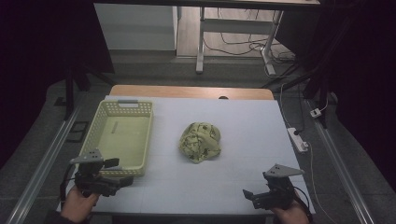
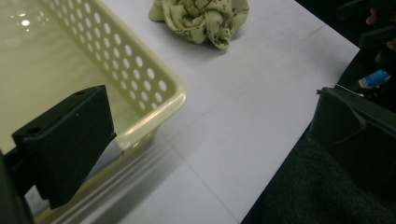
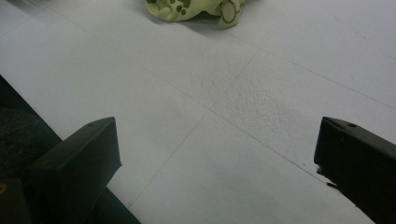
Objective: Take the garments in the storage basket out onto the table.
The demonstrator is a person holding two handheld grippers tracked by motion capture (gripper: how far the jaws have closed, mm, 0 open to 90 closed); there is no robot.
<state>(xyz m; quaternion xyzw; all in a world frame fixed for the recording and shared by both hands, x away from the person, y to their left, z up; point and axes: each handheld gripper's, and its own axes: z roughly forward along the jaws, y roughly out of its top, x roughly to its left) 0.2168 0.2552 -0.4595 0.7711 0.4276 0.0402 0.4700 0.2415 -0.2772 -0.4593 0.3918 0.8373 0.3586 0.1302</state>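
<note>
Crumpled yellow-green patterned cloth (image 3: 194, 10) gets cut off at the frame's top; both grippers' fingers (image 3: 77, 170) sit spread, holding nothing.

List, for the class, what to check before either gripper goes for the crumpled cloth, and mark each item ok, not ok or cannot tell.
1. Left gripper open: ok, jaws spread.
2. Right gripper open: ok.
3. Both grippers empty: ok.
4. Cloth lying free on the white mat, apart from the basket: ok.
5. Basket empty to receive it: ok.
6. Cloth within easy reach: cannot tell.
</note>
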